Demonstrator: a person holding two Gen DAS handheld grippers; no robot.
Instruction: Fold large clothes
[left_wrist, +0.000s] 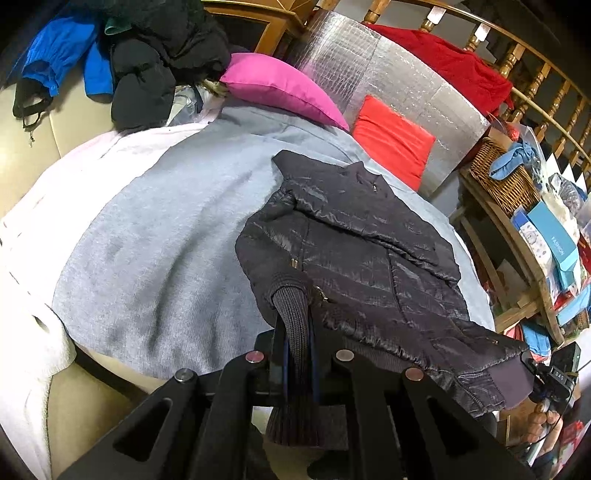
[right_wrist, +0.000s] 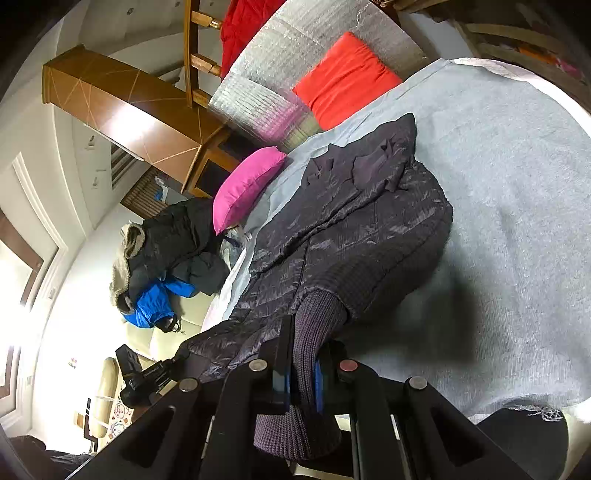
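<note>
Jacket (left_wrist: 354, 236): dark quilted puffer, spread on the grey blanket (left_wrist: 155, 236), collar at the far end, hem nearest me and lifted off the bed by both grips.
Left gripper (left_wrist: 297, 354): I had it clamped tight on the ribbed knit hem band (left_wrist: 291, 314); the band hung in a fold between the blue pads, jaws all but closed on it.
Right gripper (right_wrist: 303, 373): same story, pinched hard on the ribbed knit at the other hem corner (right_wrist: 317, 321), nothing loose in the bite.
Step in hand, my read: I took this as the bottom-to-top fold, hem about to travel toward the collar (left_wrist: 364, 177).
Doing it well: I reckoned both corners had to rise together and stay level, keeping the hem taut between the hands, or the slick shell would slide and skew.
Risk: I judged the padded body likely to bunch at the crease, so a slow carry and a flat lay-down looked wise.
Shell texture: shiny, crinkled, stitched in narrow channels, puffy.
Knit texture: thick, matte, stretchy-looking ribs.
Blanket: soft, felt-like, smooth under the jacket.
Pink cushion (left_wrist: 280, 88): plump, satin-looking, beyond the collar.
Red cushion (left_wrist: 395, 144): flat, propped against the silver foil sheet (left_wrist: 369, 77).
Far pile: black and blue coats (left_wrist: 122, 62) heaped on the sofa, well apart from my work.
</note>
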